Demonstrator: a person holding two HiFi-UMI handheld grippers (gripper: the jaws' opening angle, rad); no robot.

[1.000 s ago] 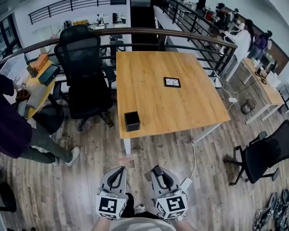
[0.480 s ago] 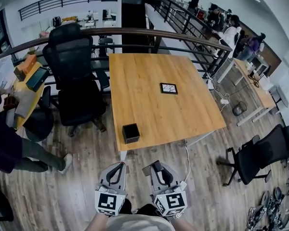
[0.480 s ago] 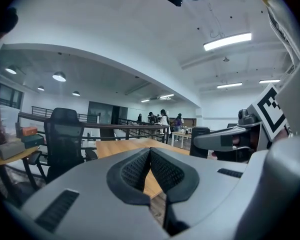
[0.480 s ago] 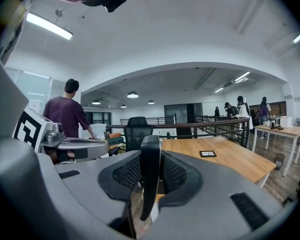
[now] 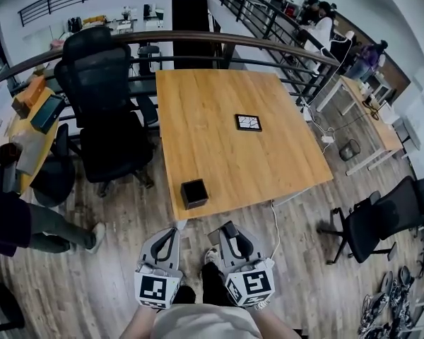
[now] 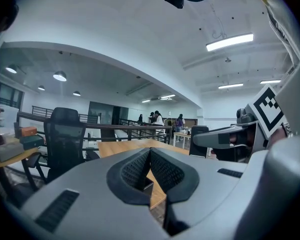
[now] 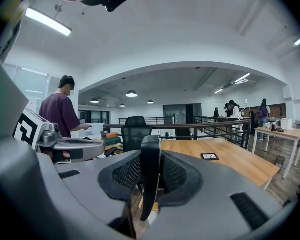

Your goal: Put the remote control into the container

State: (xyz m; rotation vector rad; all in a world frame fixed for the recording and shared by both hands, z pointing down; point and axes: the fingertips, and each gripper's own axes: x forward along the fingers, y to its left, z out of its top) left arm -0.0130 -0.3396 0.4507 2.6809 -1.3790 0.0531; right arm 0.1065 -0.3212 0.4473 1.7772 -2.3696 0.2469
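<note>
- Two grippers hang low over the wood floor, side by side and short of the table (image 5: 219, 154).
- The left gripper (image 5: 169, 233) has its jaws brought together at the tips, with nothing between them. Its own view shows only a narrow V-shaped gap below the tips.
- The right gripper (image 5: 227, 230) is clamped on one remote (image 7: 150, 176), a dark slim slab standing upright between the mesh pads.
- The remote is thus off the table, in the right gripper, and apart from the container.
- One container (image 5: 194, 193), a small black open box, sits on the table near its near-left corner, just inside the edge.
- One black-framed tile (image 5: 249, 122) lies flat toward the table's right side, well apart from the container.
- Two black office chairs stand nearest the table: one chair (image 5: 99, 97) at its left edge, and a second chair (image 5: 378, 221) out on the floor to the right.
- One person (image 5: 7, 221) in purple stands at the far left beside a cluttered desk (image 5: 28, 129).
- A group of people stands far back on the right, too small to count surely.
</note>
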